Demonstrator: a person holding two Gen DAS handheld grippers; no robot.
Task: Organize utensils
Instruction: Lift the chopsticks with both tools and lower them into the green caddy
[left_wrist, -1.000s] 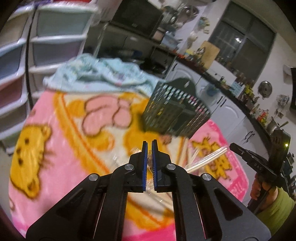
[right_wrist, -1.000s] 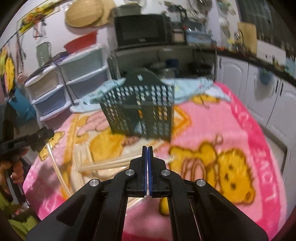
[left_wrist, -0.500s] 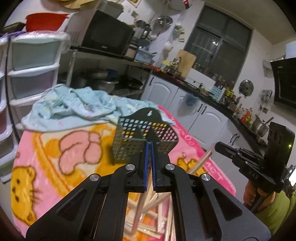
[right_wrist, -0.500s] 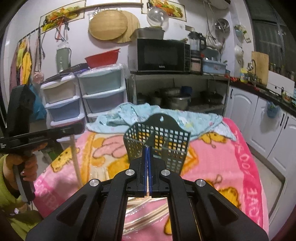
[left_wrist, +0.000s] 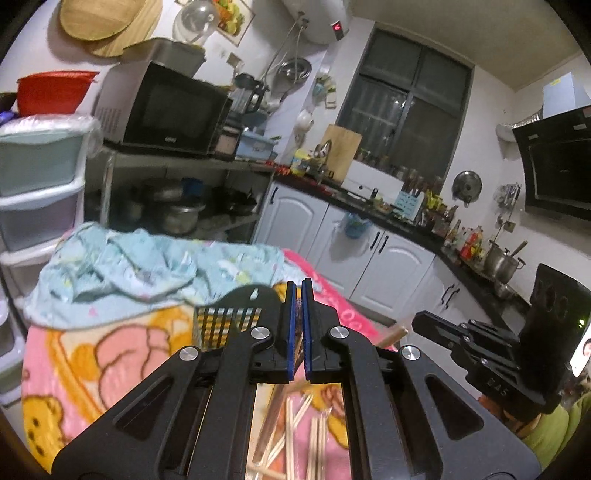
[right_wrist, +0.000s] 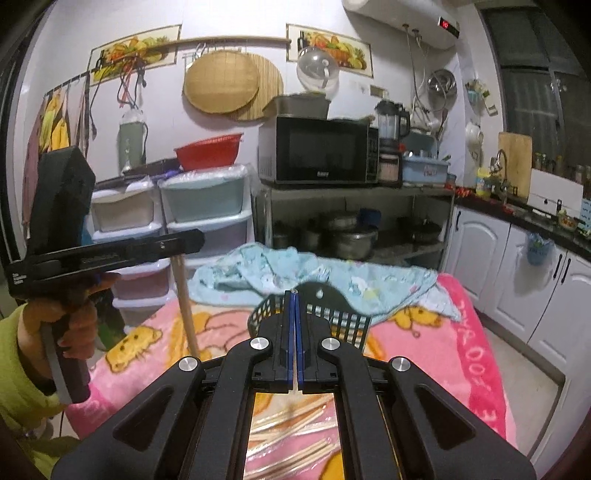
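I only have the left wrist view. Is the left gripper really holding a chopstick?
Observer: Yes. In the right wrist view the left gripper is shut on a chopstick that hangs nearly straight down from its tip.
Operator: Where does its lower end sit?
Observer: I cannot tell. It passes behind the body of the right gripper.
Operator: Is the right gripper loaded too?
Observer: It is shut, and a second chopstick shows as a pale strip between its pads. The basket stands upright on the blanket just beyond its tip.
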